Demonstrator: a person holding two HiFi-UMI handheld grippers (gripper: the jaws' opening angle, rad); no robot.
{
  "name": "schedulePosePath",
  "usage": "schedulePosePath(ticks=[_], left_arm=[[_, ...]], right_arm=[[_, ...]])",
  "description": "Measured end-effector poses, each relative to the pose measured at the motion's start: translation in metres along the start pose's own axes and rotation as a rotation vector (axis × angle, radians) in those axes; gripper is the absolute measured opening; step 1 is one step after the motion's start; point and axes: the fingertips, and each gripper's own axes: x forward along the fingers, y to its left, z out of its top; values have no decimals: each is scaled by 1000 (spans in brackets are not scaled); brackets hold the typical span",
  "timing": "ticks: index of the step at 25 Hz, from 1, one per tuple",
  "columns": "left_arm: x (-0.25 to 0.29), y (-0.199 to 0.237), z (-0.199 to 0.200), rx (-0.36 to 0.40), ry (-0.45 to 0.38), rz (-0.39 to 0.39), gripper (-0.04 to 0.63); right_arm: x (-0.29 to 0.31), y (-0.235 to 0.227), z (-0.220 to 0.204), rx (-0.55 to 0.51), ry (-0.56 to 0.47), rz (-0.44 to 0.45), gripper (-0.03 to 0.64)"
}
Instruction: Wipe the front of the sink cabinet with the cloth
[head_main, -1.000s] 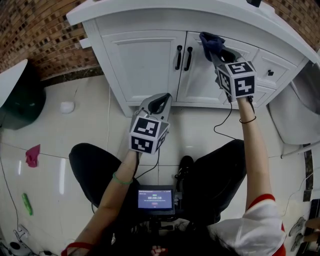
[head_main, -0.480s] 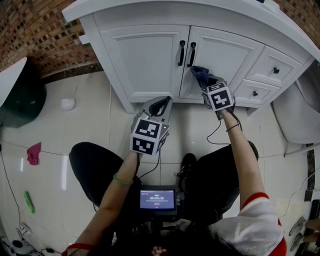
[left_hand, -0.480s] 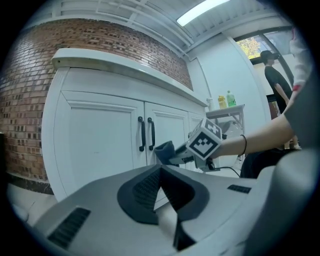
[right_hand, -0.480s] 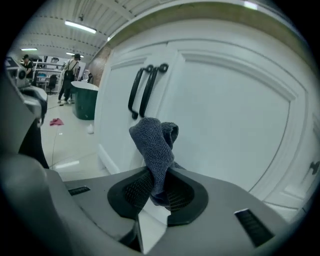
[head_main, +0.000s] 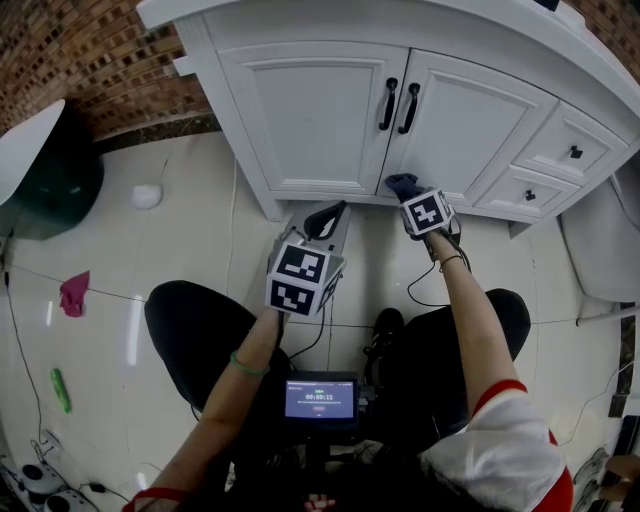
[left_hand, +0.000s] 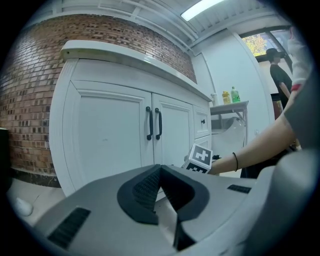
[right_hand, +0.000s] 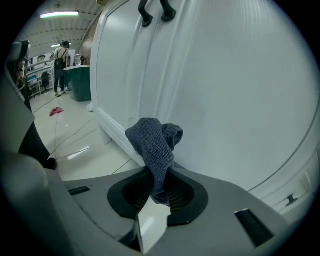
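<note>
The white sink cabinet (head_main: 320, 110) fills the top of the head view, with two doors and black handles (head_main: 399, 104). My right gripper (head_main: 404, 190) is shut on a dark blue-grey cloth (right_hand: 156, 145), which it presses against the bottom edge of the right door (right_hand: 225, 100). The cloth (head_main: 402, 184) shows as a small dark bunch just above the marker cube. My left gripper (head_main: 322, 215) hangs shut and empty in front of the left door (left_hand: 107, 140), a little off the cabinet.
Small drawers (head_main: 573, 152) sit at the cabinet's right. A dark green bin (head_main: 50, 180) stands at the left, with a white lump (head_main: 146, 195), a pink rag (head_main: 73, 293) and a green item (head_main: 60, 389) on the tiled floor. A white basin (head_main: 600, 250) is at the right.
My right gripper has carried the cloth down the right door, from near its top to its bottom edge. The left gripper has stayed where it was.
</note>
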Motion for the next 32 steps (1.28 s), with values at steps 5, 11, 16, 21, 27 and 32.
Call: schedulePosePath(ticks=[5,11,16,21,27,32], left_arm=[[-3,4,0,-1,-2,8,37],[-4,-9,11,7,-29,-8,37],[-5,-25,20,25,-46,-26,37],[-8,-38,22,32,-41,-39,37],[-9,-43,23,36,-36,-37,37],[-7,-40,21,42,-35,-31,37]], right_arm=[[-25,-1,15,-118,-22,32,60],[-124,-47,79,-114,-252,-14,60],[-224,-96,129,-137,-454,-137,60],[-294,-130,164,-153,-584,-250,60],[-300,-144,169,-142,-596,-292,60],[-260,-142,143,-120,-509,-287,60]])
